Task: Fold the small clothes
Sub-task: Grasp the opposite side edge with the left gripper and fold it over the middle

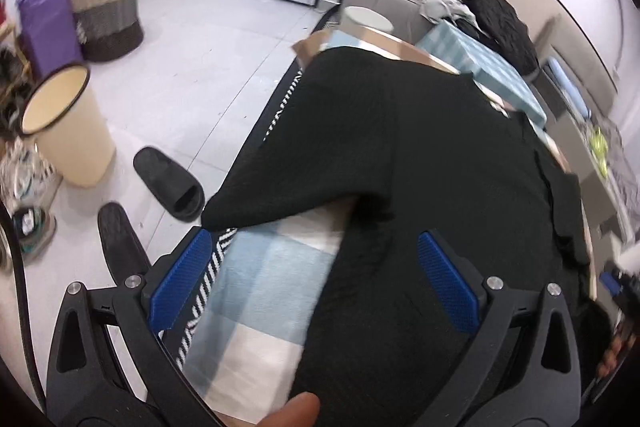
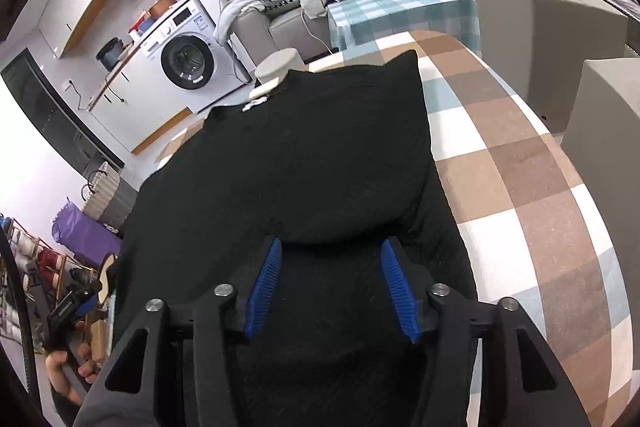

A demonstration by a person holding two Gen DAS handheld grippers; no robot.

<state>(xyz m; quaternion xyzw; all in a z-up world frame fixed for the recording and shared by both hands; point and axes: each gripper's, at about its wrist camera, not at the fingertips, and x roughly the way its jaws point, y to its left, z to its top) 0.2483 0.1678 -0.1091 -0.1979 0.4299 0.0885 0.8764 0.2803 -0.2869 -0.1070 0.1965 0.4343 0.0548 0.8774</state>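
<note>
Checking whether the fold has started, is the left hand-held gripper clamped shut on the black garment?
No, the left hand-held gripper is open, its blue pads spread wide over the black garment and checked cloth.

Checked cloth-covered table [image 2: 520, 163] ahead of right gripper; black garment [image 2: 304, 155] spread flat on it, folded edge just beyond fingertips.

The black garment [image 1: 420, 167] hides most of the checked cloth [image 1: 260, 287] between the left gripper [image 1: 316, 283] fingers, and its near end is cut off at the bottom edge. Far right of these fingers, the right gripper [image 1: 622, 291] is blurred and partly cut off. What lies under the garment fold ahead of it cannot be seen.
</note>
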